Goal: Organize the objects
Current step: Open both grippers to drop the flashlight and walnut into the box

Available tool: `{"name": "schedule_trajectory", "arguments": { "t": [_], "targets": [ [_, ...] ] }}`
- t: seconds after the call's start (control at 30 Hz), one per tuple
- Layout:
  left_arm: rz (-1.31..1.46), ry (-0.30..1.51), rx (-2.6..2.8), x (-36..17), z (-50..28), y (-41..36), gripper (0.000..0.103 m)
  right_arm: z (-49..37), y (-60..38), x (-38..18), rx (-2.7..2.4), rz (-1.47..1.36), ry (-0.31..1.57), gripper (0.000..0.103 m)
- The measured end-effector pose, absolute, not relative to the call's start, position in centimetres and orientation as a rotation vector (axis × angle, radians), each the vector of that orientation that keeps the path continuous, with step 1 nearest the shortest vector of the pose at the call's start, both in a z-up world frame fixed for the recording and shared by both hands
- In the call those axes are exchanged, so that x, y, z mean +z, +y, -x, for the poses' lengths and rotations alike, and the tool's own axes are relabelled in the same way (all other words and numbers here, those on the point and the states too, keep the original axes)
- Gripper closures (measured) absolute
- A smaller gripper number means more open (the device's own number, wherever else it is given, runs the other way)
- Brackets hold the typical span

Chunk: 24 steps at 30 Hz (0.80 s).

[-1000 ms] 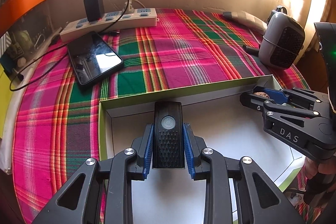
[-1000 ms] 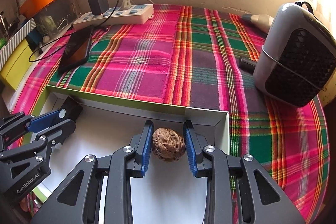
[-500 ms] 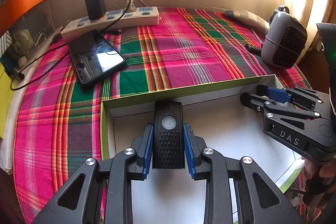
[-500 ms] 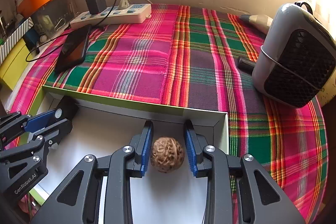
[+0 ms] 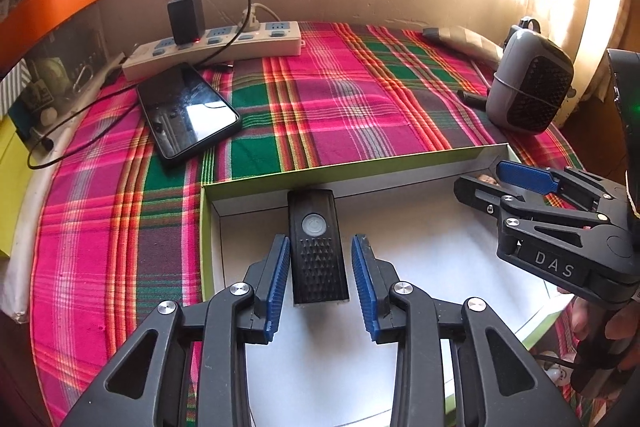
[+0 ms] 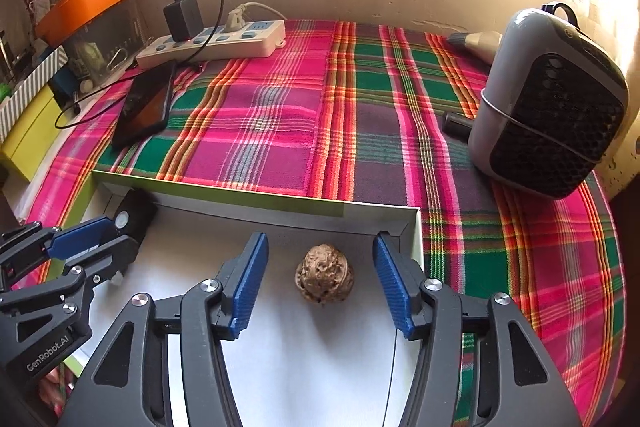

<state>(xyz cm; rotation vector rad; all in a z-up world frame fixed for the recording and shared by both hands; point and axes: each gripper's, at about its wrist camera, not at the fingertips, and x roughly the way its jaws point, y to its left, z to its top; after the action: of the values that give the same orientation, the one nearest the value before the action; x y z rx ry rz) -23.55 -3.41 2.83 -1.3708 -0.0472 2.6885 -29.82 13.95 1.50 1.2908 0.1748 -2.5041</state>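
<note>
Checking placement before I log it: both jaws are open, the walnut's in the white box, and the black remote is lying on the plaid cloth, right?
Not quite: the black remote lies in the white box too, as the left wrist view shows. The rest holds.

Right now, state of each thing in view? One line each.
left gripper: open, astride the black device
right gripper: open, astride the walnut
black device: lying flat in box, released
walnut: resting on box floor, released
box: open, no lid
phone: screen dark
charger: plugged into power strip
</note>
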Motion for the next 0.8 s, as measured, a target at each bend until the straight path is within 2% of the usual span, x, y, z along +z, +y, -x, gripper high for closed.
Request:
{"name": "schedule_trajectory", "arguments": {
  "t": [0.8],
  "targets": [
    [1.192,-0.079,2.789,6.9,14.6,-4.6,0.072,21.8,16.6,6.4,-2.559,-1.085,0.044,0.046]
  ]
}}
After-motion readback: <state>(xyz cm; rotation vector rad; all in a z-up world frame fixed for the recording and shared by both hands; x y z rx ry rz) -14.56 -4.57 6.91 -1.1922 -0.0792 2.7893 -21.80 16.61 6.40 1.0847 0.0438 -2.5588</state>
